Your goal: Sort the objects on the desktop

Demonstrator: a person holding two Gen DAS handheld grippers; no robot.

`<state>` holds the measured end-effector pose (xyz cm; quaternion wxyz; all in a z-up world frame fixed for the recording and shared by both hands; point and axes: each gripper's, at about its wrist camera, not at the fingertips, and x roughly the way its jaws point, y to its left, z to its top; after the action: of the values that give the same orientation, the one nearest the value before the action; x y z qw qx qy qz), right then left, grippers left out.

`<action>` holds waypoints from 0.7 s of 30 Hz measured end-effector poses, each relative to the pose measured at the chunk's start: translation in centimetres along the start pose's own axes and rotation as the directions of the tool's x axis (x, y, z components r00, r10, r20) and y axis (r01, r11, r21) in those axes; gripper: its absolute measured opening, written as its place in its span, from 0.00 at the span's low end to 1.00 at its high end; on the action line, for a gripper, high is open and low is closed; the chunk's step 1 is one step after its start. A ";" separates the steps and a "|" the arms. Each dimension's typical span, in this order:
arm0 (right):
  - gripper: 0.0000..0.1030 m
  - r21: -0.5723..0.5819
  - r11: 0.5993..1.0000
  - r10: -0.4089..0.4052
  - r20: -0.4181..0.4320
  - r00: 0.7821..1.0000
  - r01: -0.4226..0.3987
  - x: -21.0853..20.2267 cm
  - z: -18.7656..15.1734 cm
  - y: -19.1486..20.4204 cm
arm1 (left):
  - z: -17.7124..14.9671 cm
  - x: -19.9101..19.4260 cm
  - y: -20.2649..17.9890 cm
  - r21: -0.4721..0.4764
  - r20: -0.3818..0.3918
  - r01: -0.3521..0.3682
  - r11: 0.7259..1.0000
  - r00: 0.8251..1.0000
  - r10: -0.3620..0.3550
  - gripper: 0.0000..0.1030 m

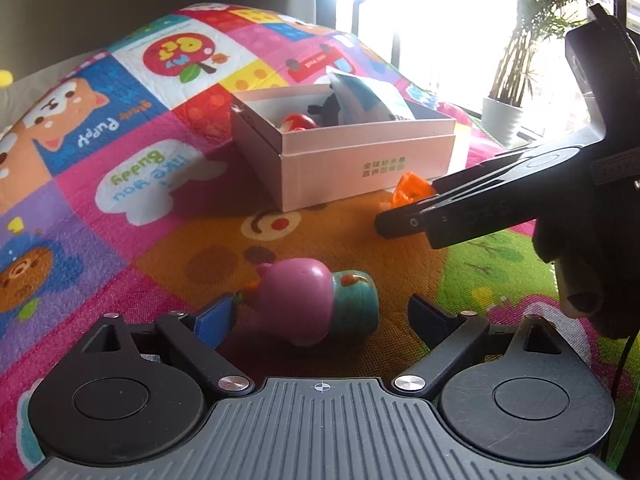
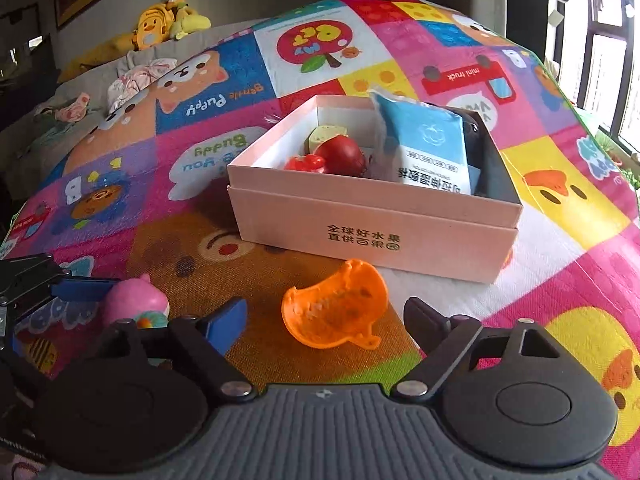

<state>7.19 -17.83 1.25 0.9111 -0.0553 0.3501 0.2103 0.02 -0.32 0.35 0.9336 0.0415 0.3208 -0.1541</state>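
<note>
Toys like the red apple (image 2: 344, 155) and blue packet (image 2: 430, 148) already sit in the pink box (image 2: 360, 228), but I see my left tongs (image 1: 320, 316) wide apart around the pink toy (image 1: 308, 300) and my right tongs (image 2: 324, 320) apart around the orange scoop (image 2: 336, 310), both lying on the play mat (image 2: 460, 300) by the box.

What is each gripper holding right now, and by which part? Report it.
Nothing is held. The left gripper stands open around the pink and teal squishy toy, lying on the colourful cartoon mat. The right gripper stands open around the orange plastic scoop.
</note>
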 end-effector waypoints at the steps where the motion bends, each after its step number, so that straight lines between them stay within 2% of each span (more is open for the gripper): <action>1: 0.67 -0.014 1.000 -0.005 -0.012 1.000 0.005 0.4 0.1 0.2 | 0.0 0.0 0.0 -0.004 0.002 -0.002 1.000 1.000 0.002 0.94; 2: 0.53 -0.022 1.000 -0.009 -0.021 1.000 0.009 0.6 0.2 0.4 | 0.0 -0.1 0.1 -0.008 0.003 -0.005 1.000 1.000 0.005 0.94; 9: 0.53 -0.027 1.000 -0.015 0.030 0.999 0.016 -2.4 -0.5 0.1 | 0.3 0.1 0.1 -0.027 -0.004 -0.062 0.998 0.998 0.062 0.93; 10: 0.53 -0.029 1.000 -0.009 0.035 0.999 0.010 -3.1 -0.7 0.0 | 0.4 0.1 -0.1 -0.018 -0.003 -0.069 0.997 0.998 0.069 0.92; 13: 0.53 -0.037 0.999 -0.007 0.044 0.999 0.008 -4.8 -1.3 -0.2 | 0.4 0.5 -0.6 0.011 -0.014 -0.092 0.996 0.996 0.092 0.78; 17: 0.53 -0.038 0.999 -0.009 0.068 0.998 0.011 -7.0 -1.8 -0.7 | 0.6 0.4 -1.5 0.064 -0.015 -0.117 0.991 0.993 0.119 0.75; 21: 0.53 -0.025 1.000 -0.013 0.153 0.988 0.017 -9.9 -1.5 -1.4 | 2.1 -1.1 -2.3 0.087 0.032 -0.095 0.992 0.995 0.092 0.74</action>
<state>0.28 -22.91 6.59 0.9361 -0.0535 0.2759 0.2115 -0.32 -2.61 2.73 0.9415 0.0953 0.2981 -0.1247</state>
